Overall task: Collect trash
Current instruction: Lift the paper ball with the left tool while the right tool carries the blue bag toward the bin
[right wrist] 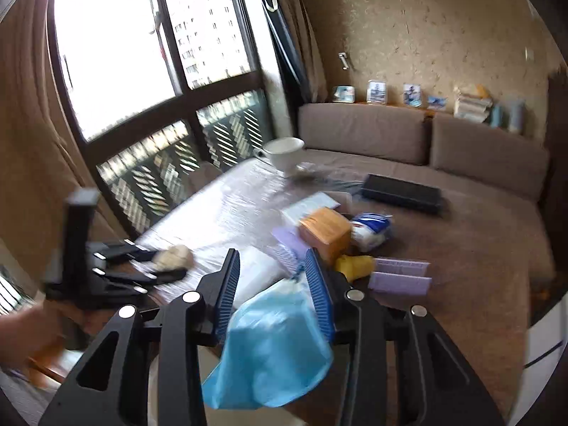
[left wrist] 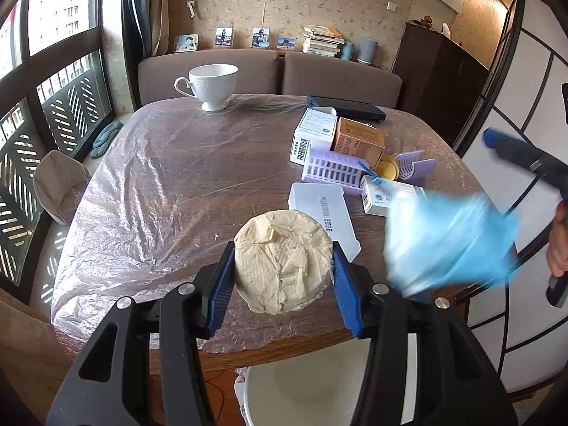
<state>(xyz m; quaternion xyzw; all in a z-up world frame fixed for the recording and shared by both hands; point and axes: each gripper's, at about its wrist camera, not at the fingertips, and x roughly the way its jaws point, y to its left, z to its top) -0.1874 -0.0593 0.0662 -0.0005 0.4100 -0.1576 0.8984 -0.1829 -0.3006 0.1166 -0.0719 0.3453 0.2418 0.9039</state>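
Observation:
My left gripper (left wrist: 283, 248) is shut on a crumpled cream paper wad (left wrist: 284, 261) and holds it above the table's near edge. The wad also shows in the right wrist view (right wrist: 174, 257), between the left gripper's fingers. A blue plastic trash bag (right wrist: 273, 351) hangs from my right gripper (right wrist: 271, 261); its jaws stand apart around the bag's top. In the left wrist view the bag (left wrist: 451, 241) is blurred, just right of the wad. The right gripper's fingers (left wrist: 514, 149) show at the right edge.
The wooden table (left wrist: 177, 177) is covered with clear plastic film. A white teacup (left wrist: 212, 85) stands at the far side. Boxes (left wrist: 358, 140), a purple tray (left wrist: 333, 170), a white lid (left wrist: 323, 216) and a dark tablet (left wrist: 346, 106) lie at the right. A white chair (left wrist: 301, 390) stands below.

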